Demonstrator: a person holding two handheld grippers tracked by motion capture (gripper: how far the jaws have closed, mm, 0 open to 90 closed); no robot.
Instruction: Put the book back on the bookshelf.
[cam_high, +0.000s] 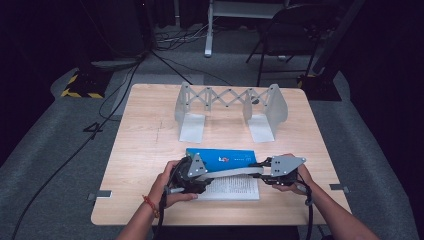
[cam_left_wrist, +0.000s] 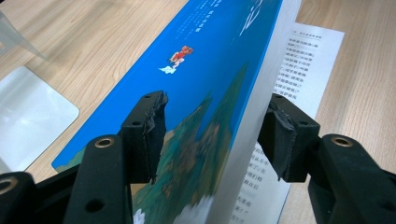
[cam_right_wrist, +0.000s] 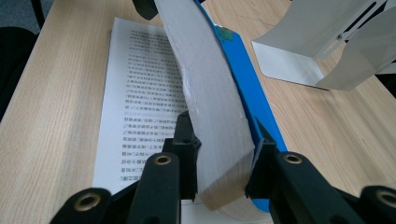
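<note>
A book with a blue cover (cam_high: 220, 157) lies open at the table's front, one printed page (cam_high: 232, 187) flat on the wood. Its thick block of pages (cam_right_wrist: 210, 93) stands up on edge with the blue cover (cam_left_wrist: 210, 60) behind it. My right gripper (cam_right_wrist: 224, 154) is shut on one end of that block and cover, pads pressed on both sides. At the other end my left gripper (cam_left_wrist: 217, 126) straddles the book, open: one pad sits by the cover and the other pad (cam_left_wrist: 280, 135) stands off the page edge. The high view has the left gripper (cam_high: 200, 174) and right gripper (cam_high: 265, 171) facing each other.
A white extendable metal bookend rack (cam_high: 230, 107) stands at the back of the wooden table (cam_high: 145, 150), its base plates (cam_left_wrist: 28, 116) close behind the book. Off the table are grey carpet, cables and a chair (cam_high: 295, 25).
</note>
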